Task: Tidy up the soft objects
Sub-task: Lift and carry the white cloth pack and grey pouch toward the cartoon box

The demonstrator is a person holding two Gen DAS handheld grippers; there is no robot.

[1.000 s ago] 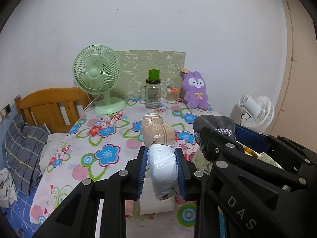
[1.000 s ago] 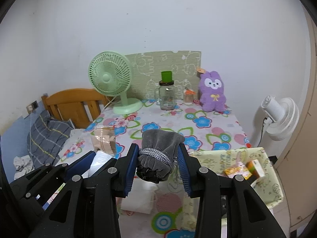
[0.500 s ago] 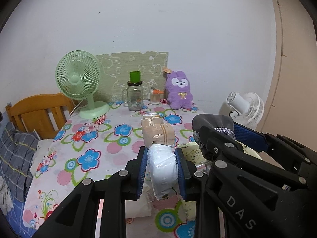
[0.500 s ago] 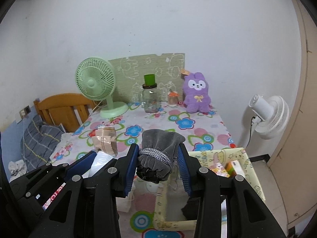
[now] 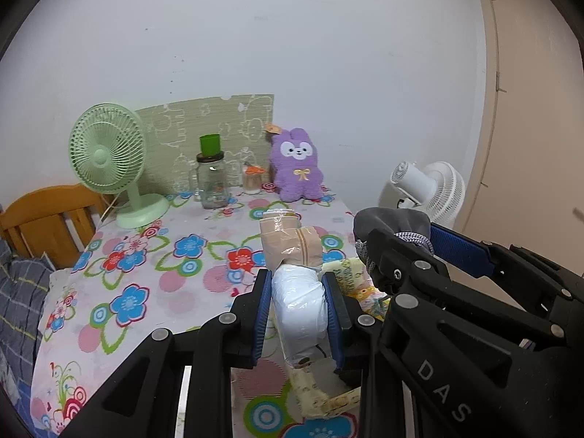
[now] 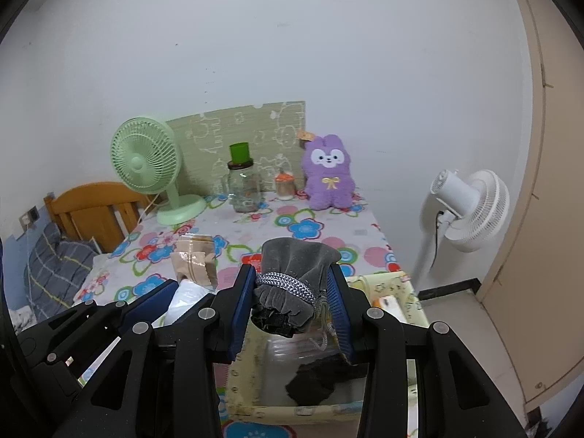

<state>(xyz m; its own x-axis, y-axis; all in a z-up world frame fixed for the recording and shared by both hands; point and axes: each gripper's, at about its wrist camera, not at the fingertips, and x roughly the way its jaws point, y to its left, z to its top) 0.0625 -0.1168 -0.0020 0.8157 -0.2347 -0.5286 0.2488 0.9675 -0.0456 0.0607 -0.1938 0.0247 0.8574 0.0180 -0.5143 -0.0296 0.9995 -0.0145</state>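
- White, plastic-wrapped soft bundle (image 5: 299, 306) sits pinched in the left hand-held gripper (image 5: 298, 310); it looks light, squashy and slippery, best held mid-body. Since the earlier frame the yellow fabric bin (image 5: 343, 401) has slid in beneath.
- Grey velvet pouch (image 6: 292, 284), limp and light, is squeezed at its drawstring neck by the right hand-held gripper (image 6: 292, 310), now above the bin rather than the floral surface (image 6: 255, 226).

A home bedroom: wooden headboard (image 6: 91, 208) and plaid pillow (image 6: 51, 266) at nine o'clock, flowered tablecloth (image 6: 255, 226), plush bunny (image 6: 328, 175) at twelve.
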